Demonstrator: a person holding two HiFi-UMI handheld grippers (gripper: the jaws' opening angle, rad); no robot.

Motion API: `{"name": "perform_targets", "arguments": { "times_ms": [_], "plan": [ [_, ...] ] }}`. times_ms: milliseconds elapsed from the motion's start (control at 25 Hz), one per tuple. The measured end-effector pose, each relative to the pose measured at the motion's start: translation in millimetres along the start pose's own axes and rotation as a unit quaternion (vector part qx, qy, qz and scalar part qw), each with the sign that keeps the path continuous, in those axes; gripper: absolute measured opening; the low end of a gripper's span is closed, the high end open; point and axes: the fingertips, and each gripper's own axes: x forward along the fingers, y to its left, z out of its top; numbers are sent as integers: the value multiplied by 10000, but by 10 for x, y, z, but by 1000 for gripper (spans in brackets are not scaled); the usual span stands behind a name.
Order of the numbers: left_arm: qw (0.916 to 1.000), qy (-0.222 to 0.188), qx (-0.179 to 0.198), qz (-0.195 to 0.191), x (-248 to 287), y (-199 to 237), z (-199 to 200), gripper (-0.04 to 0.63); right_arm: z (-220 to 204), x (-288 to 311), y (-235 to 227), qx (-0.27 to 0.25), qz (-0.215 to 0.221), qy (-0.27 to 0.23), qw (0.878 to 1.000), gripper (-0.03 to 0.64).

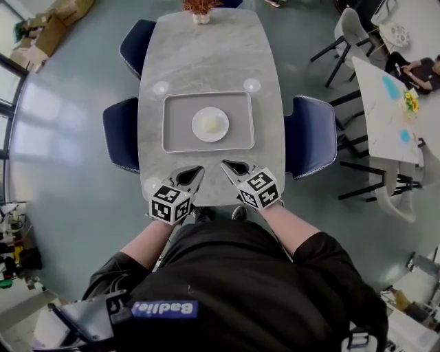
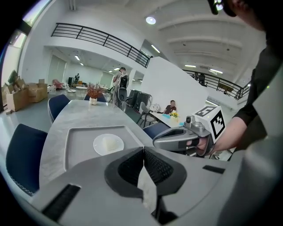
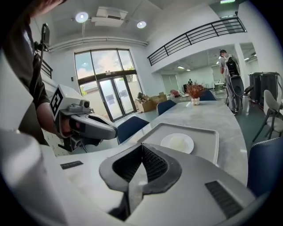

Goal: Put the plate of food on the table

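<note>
A white plate (image 1: 210,124) with a pale lump of food sits in the middle of a grey tray (image 1: 240,139) on the long marble table (image 1: 206,55). Both grippers hover over the table's near edge, short of the tray and pointing at it. My left gripper (image 1: 198,169) is shut with nothing between its jaws. My right gripper (image 1: 227,164) is likewise shut and empty. In the left gripper view, the plate (image 2: 108,144) lies beyond the closed jaws (image 2: 143,149). In the right gripper view, the plate (image 3: 177,143) and tray (image 3: 213,140) lie ahead of the closed jaws (image 3: 142,145).
Dark blue chairs (image 1: 313,134) (image 1: 120,130) stand along both sides of the table. A small potted plant (image 1: 200,10) stands at its far end. At the right, a second table (image 1: 388,110) has a seated person (image 1: 416,69). Cardboard boxes (image 1: 58,20) lie far left.
</note>
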Motion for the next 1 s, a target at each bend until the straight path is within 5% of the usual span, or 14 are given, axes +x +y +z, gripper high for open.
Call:
{"name": "perform_targets", "arguments": {
  "times_ms": [1000],
  "plan": [
    [9989, -321, 228, -259, -248, -732, -127, 10, -106, -518, 559, -116, -63, -33, 9999, 11]
  ]
}}
